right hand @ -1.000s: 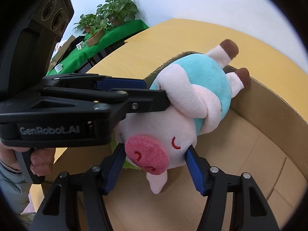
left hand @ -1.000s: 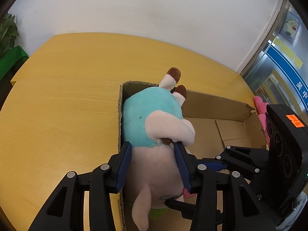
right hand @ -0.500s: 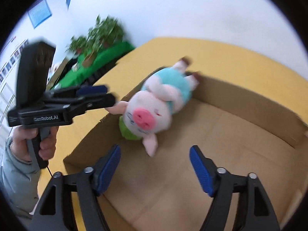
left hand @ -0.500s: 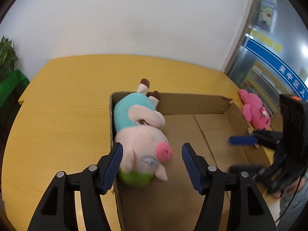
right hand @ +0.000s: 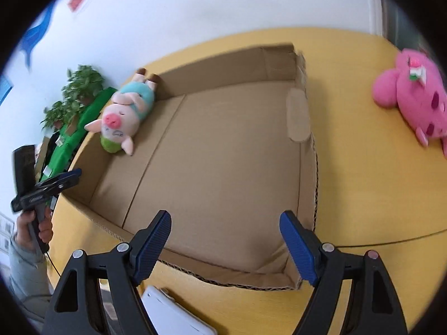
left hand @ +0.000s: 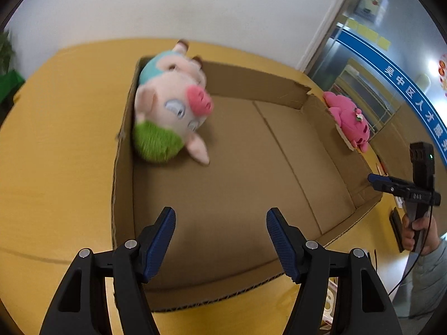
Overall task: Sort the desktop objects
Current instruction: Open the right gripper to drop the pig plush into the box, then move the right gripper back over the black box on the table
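Observation:
A plush pig point(left hand: 170, 111) in a teal shirt, with a green patch on its head, lies in the far left corner of the open cardboard box point(left hand: 251, 178). The right wrist view has the pig point(right hand: 123, 114) at the far left of the box point(right hand: 223, 167). My left gripper point(left hand: 220, 217) hangs open over the box's near edge, nothing between its blue pads. My right gripper point(right hand: 225, 220) is also open and empty, above the box's near right corner. A pink plush toy point(right hand: 413, 95) lies on the yellow table outside the box's right wall.
A white flat device point(right hand: 173, 312) lies at the table's near edge under my right gripper. Potted plants point(right hand: 81, 89) and a green-covered table point(right hand: 92, 111) stand beyond the far left. A person's hand point(left hand: 419, 231) holds the right gripper point(left hand: 402, 188) beside the box.
Both grippers let go of the plush pig and drew back from it. The pig now rests in the box's corner. The right gripper swung away toward the box's right side.

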Demonstrator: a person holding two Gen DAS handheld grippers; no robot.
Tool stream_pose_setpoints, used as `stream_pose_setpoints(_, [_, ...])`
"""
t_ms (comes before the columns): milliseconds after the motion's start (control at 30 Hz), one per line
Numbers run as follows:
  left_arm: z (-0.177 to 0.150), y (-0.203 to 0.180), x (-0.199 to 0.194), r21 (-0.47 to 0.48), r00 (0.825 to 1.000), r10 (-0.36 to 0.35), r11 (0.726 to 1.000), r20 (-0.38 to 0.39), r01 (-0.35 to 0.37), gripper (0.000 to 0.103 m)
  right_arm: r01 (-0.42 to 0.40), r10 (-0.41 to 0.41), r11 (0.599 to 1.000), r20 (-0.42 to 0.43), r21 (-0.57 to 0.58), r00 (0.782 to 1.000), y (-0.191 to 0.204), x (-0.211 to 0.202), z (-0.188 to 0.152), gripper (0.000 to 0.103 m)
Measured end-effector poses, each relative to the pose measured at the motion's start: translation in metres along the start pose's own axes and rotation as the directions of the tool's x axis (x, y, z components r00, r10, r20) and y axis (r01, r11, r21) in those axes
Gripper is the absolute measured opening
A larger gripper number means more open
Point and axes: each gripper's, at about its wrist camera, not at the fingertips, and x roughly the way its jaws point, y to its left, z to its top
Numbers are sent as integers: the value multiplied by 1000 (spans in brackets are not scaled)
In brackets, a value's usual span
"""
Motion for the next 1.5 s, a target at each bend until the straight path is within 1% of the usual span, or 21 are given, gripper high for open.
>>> stream_pose_setpoints(67, [-7, -1, -6, 11, 999, 22, 1000, 27, -22, 71, 19, -19, 1000, -15, -9, 1000, 4, -1, -3, 80])
stream_pose_setpoints(167, [-12, 0, -9, -18, 999, -1, 1000, 43, 1, 71, 53, -53, 998, -25, -29, 998, 6, -7, -8, 80])
stream_pose_setpoints(333, [-23, -14, -9, 16, 999, 33, 999, 36, -34, 71, 55, -55, 998, -1, -29, 998, 0, -14, -15, 80])
stream_pose_setpoints(467, [-27, -20, -9, 14, 997, 68, 998, 45, -69, 71, 51, -51, 998, 9, -32, 999, 3, -9, -6, 80])
stream_pose_setpoints(567, [-27, -24, -20, -13, 995, 63, 998, 72, -62, 71, 101, -99, 993, 39, -62, 994, 16, -13, -2, 80])
stream_pose_setpoints(667, [-31, -49, -47, 44, 982, 75, 996, 174, -84, 71, 135, -125, 987, 115, -86, 985, 32, -26, -2, 80])
stream_pose_setpoints(733, [-36, -66, -66, 82, 967, 79, 991, 243, -102, 77, 142, -125, 985, 161, -98, 979, 45, -33, -3, 80])
stream_pose_setpoints(833, [-47, -91, -88, 131, 943, 60, 985, 328, -109, 78, 152, -123, 981, 225, -117, 967, 64, -39, -7, 79])
stream_pose_setpoints(867, [-50, -98, -91, 150, 938, 53, 982, 343, -111, 78, 158, -123, 979, 245, -131, 962, 71, -40, -10, 72])
stream_pose_setpoints(900, [-55, -105, -94, 164, 933, 59, 979, 354, -124, 70, 160, -115, 976, 275, -147, 955, 80, -41, -16, 49])
stream_pose_setpoints(933, [-59, -110, -94, 171, 932, 68, 976, 357, -136, 36, 154, -104, 976, 292, -155, 951, 86, -42, -20, 34])
stream_pose_setpoints(967, [-62, -114, -93, 178, 936, 71, 974, 344, -139, 16, 147, -95, 977, 301, -156, 949, 92, -41, -23, 15])
stream_pose_setpoints(1000, [-66, -115, -90, 176, 944, 63, 976, 323, -125, 3, 137, -84, 979, 310, -152, 947, 96, -41, -27, 14])
stream_pose_setpoints(1067, [-76, -116, -91, 161, 944, 33, 983, 327, -90, 3, 124, -70, 982, 330, -144, 941, 105, -41, -34, 15])
stream_pose_setpoints(1100, [-81, -119, -92, 160, 940, 33, 983, 339, -92, 3, 110, -55, 983, 340, -145, 939, 109, -43, -38, 29])
stream_pose_setpoints(1133, [-85, -122, -94, 160, 935, 40, 982, 352, -102, 16, 96, -41, 985, 350, -144, 936, 111, -46, -42, 42])
stream_pose_setpoints(1167, [-90, -125, -96, 157, 930, 58, 980, 363, -122, 30, 85, -30, 987, 361, -138, 932, 112, -49, -45, 78])
stream_pose_setpoints(1200, [-93, -128, -97, 158, 928, 68, 978, 366, -134, 65, 79, -26, 989, 376, -127, 926, 112, -53, -50, 94])
stream_pose_setpoints(1233, [-97, -131, -98, 160, 925, 75, 977, 372, -144, 82, 77, -26, 990, 396, -115, 918, 112, -57, -55, 95])
stream_pose_setpoints(1300, [-104, -137, -102, 173, 919, 67, 974, 389, -145, 82, 69, -24, 993, 399, -100, 917, 112, -59, -61, 95])
stream_pose_setpoints(1500, [-116, -144, -97, 164, 934, 41, 981, 355, -106, 82, 75, -38, 993, 367, -88, 929, 117, -50, -72, 95])
